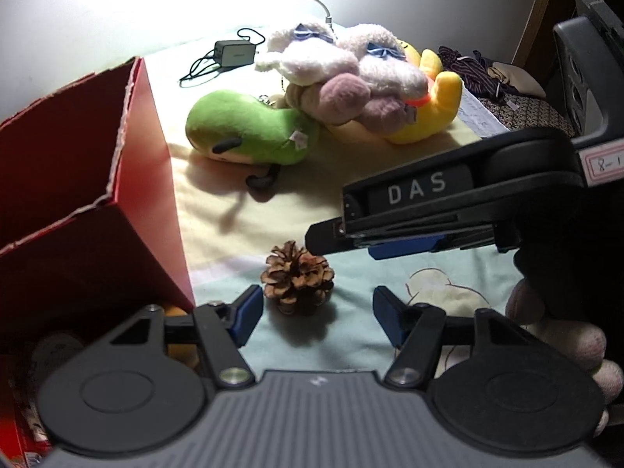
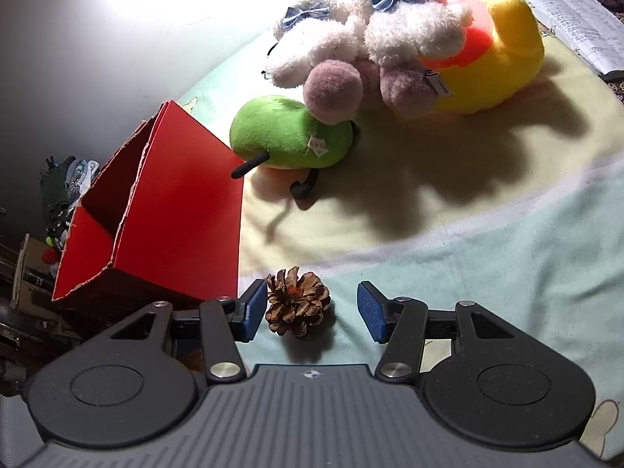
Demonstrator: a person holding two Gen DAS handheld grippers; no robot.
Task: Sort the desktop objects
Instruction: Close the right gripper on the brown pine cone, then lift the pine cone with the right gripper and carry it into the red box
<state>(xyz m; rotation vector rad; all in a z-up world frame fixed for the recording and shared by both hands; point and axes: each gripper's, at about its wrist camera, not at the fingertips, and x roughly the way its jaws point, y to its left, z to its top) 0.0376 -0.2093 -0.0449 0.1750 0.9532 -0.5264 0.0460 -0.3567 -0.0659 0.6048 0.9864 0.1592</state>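
A brown pine cone [image 1: 298, 282] [image 2: 297, 302] lies on the pale green blanket. My left gripper [image 1: 318, 314] is open, its blue pads either side of the cone and slightly nearer than it. My right gripper [image 2: 312, 308] is open too, the cone between its pads, close to the left pad. In the left wrist view the right gripper [image 1: 448, 210] reaches in from the right, above and behind the cone. A red cardboard box [image 1: 78, 179] [image 2: 163, 210] stands open to the left. A green plush [image 1: 249, 128] [image 2: 288, 132] lies behind.
A white and pink plush [image 1: 351, 74] [image 2: 370, 46] lies on a yellow plush [image 1: 429, 105] [image 2: 495, 54] at the back. A charger with cable [image 1: 234, 54] sits far back. A paper sheet [image 2: 581, 23] and clothes [image 1: 479, 70] lie at the right.
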